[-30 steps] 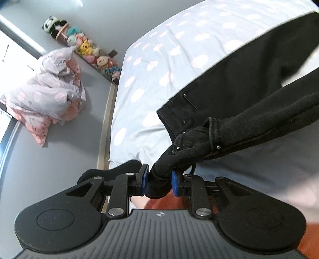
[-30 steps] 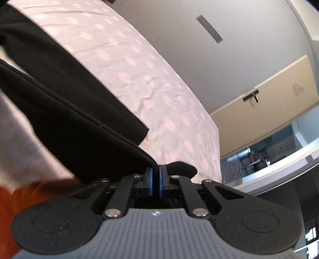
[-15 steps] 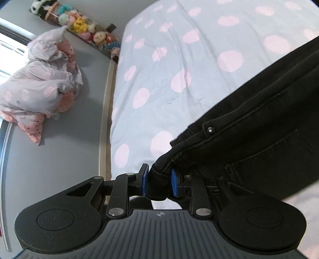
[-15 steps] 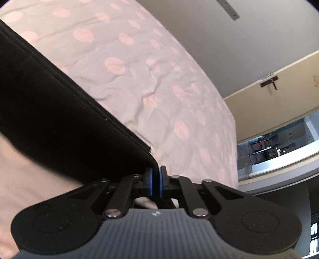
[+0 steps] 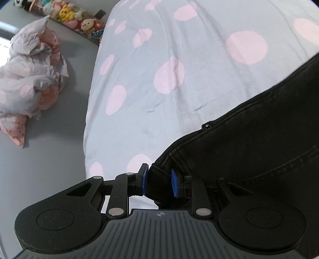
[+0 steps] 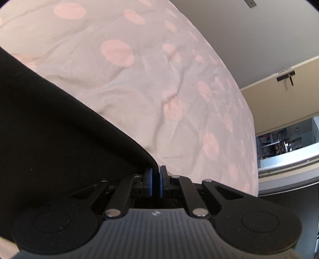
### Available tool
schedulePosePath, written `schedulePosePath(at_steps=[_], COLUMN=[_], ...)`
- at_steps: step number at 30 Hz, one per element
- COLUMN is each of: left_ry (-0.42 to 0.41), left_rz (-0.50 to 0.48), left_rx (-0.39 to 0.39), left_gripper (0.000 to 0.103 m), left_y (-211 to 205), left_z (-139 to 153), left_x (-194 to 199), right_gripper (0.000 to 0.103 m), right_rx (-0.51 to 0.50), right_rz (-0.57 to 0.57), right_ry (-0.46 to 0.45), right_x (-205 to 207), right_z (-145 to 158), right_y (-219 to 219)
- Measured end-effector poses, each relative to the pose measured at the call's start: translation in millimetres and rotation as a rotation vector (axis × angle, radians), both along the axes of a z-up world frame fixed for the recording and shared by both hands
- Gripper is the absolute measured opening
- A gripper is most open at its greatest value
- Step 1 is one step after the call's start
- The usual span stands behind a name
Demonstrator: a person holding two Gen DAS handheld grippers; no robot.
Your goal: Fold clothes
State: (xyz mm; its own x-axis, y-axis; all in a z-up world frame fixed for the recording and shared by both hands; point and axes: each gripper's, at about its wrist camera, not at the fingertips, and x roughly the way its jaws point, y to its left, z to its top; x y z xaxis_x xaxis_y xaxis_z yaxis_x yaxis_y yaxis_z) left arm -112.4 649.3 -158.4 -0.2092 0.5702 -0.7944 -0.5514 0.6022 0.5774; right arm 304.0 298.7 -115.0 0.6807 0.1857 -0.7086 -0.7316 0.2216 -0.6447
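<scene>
Now left hand-held gripper (image 5: 157, 182) pinching black jeans (image 5: 259, 143) at waistband, lower right of frame; right hand-held gripper (image 6: 156, 182) pinching thin hem edge; denim draping soft, heavyish over polka-dot bed (image 5: 179, 59).

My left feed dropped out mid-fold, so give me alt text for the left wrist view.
The left tongs grip a bunched corner of the black jeans, which trail off to the right over a pale blue bedsheet with pink dots. On the grey floor to the left lie crumpled bedding and a row of plush toys.
</scene>
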Motion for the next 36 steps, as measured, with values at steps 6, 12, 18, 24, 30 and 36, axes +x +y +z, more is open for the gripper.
schedulePosePath(at_steps=[6,12,18,24,30,36], left_ry=[-0.111,-0.317,-0.45,-0.562,-0.571,-0.531], left_rz=[0.035,0.102,0.063,0.099,0.026,-0.099], left_rx=[0.136,0.277,0.22,0.192,0.165,0.055], left_gripper=[0.051,0.055,0.055,0.055,0.055,0.055], left_y=[-19,-68,-139,-197,-254,-299], left_z=[27,73,77,59,46,11], left_x=[-15,-28,-14,-14,-19,3], right_gripper=[0.033,0.033,0.034,0.034,0.033,0.033], right_rx=[0.111,0.429,0.812,0.965,0.909,0.847], right_rz=[-0.103,-0.304,-0.567,-0.657,-0.494,-0.321], right_ry=[-0.013,0.122,0.391,0.525,0.404,0.413], right_x=[3,13,16,-3,-42,-103], right_z=[13,60,53,8,15,19], right_y=[-13,-79,-170,-206,-185,-166])
